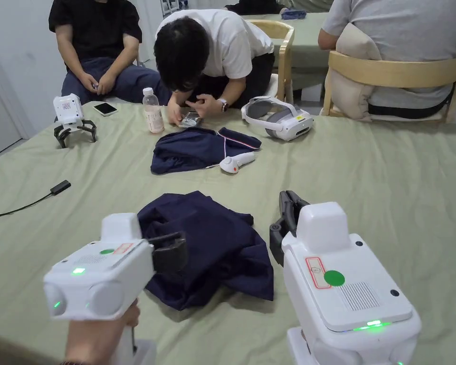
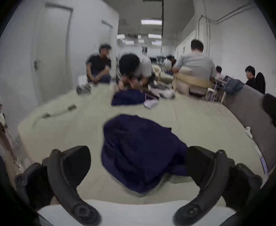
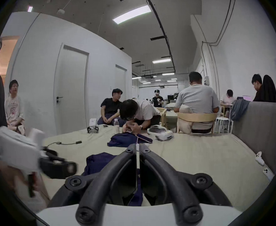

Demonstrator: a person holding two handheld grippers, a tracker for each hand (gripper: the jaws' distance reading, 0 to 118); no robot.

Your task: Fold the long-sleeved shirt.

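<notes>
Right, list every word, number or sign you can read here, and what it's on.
No text reads clearly.
Red-framed sticker on the left gripper: too small.
Red-outlined sticker on the right gripper: too small.
Bottle label: blurred.
Chest print on a seated person's pale shirt: blurred.

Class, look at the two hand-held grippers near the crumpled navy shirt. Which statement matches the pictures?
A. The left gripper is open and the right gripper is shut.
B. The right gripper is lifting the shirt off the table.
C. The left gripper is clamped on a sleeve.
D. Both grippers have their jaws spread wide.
A: in the left gripper view the left gripper has its jaws wide apart before the navy shirt, while the right gripper has its jaws together, holding nothing.
</notes>
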